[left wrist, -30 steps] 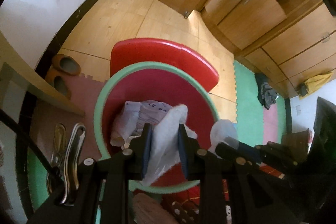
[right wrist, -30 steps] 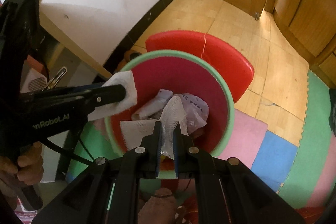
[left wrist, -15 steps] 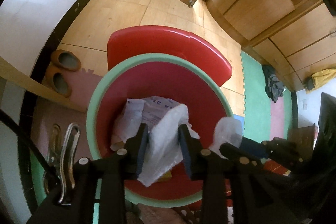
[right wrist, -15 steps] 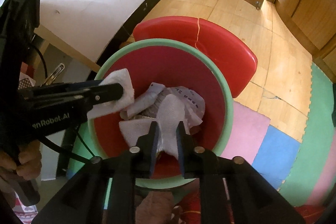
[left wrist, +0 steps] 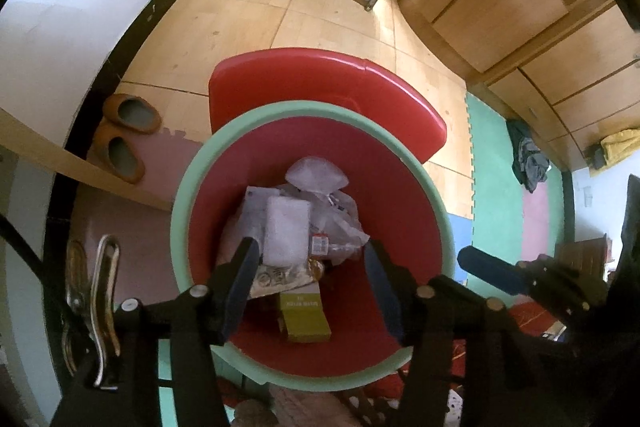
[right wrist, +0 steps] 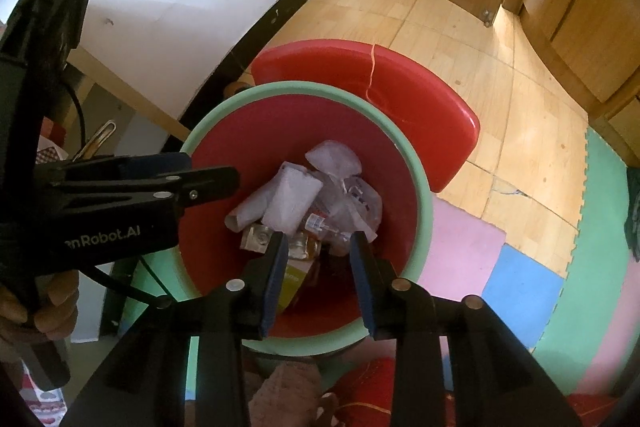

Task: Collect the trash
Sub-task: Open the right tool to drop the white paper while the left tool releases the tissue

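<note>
With both our grippers' jaws just opened and holding nothing, we count two white tissues (left wrist: 286, 229) in one bin (left wrist: 192, 187) and two slippers (left wrist: 128, 135) nearby.

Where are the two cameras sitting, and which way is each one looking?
Left wrist view: sits on the left gripper, looks steeply down into the red bin; its own open fingers show, plus the right gripper's finger at the right.
Right wrist view: sits on the right gripper, looks steeply down into the same bin; its own open fingers show, plus the left gripper and the person's hand at the left.
Both share: the bin, the white trash in it, the red lid behind, the wooden floor.
</note>
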`<state>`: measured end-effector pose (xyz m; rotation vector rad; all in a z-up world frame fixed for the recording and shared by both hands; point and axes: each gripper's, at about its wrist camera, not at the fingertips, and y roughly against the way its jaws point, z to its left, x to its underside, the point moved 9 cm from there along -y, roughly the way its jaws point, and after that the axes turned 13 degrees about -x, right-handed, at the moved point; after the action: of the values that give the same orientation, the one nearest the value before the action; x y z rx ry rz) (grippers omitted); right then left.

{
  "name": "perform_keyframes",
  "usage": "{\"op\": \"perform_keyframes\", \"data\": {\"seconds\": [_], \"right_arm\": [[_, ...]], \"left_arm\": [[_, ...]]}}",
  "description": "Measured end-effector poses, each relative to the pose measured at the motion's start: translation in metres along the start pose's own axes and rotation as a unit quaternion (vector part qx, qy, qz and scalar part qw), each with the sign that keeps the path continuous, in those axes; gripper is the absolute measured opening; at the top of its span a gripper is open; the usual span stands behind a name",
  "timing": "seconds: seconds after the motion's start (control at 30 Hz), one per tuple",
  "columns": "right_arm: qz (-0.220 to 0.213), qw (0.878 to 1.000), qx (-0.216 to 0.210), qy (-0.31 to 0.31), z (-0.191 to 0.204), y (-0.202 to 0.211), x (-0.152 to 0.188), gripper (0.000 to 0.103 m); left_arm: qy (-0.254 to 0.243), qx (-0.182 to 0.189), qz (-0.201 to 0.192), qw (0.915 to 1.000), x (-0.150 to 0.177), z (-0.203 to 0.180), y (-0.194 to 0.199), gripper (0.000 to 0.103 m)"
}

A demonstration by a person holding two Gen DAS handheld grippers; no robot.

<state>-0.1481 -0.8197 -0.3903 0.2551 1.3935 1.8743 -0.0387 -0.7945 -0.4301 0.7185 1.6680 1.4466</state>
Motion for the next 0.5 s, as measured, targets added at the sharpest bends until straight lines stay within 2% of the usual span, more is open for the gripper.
{"op": "perform_keyframes", "data": {"seconds": [0.23, 0.5], "right_arm": [[-0.008, 1.000, 0.002, 0.010, 0.008, 0.011, 0.000, 0.033], [-0.021, 1.000, 0.002, 0.020, 0.025, 0.034, 0.005, 0.033]], "left_arm": [[0.003, -0.002, -0.008, 1.0000, 0.005, 0.004, 0.014, 0.058], [0.004, -0.004, -0.036, 0.9993, 0.010, 0.005, 0.051, 0.058]]}}
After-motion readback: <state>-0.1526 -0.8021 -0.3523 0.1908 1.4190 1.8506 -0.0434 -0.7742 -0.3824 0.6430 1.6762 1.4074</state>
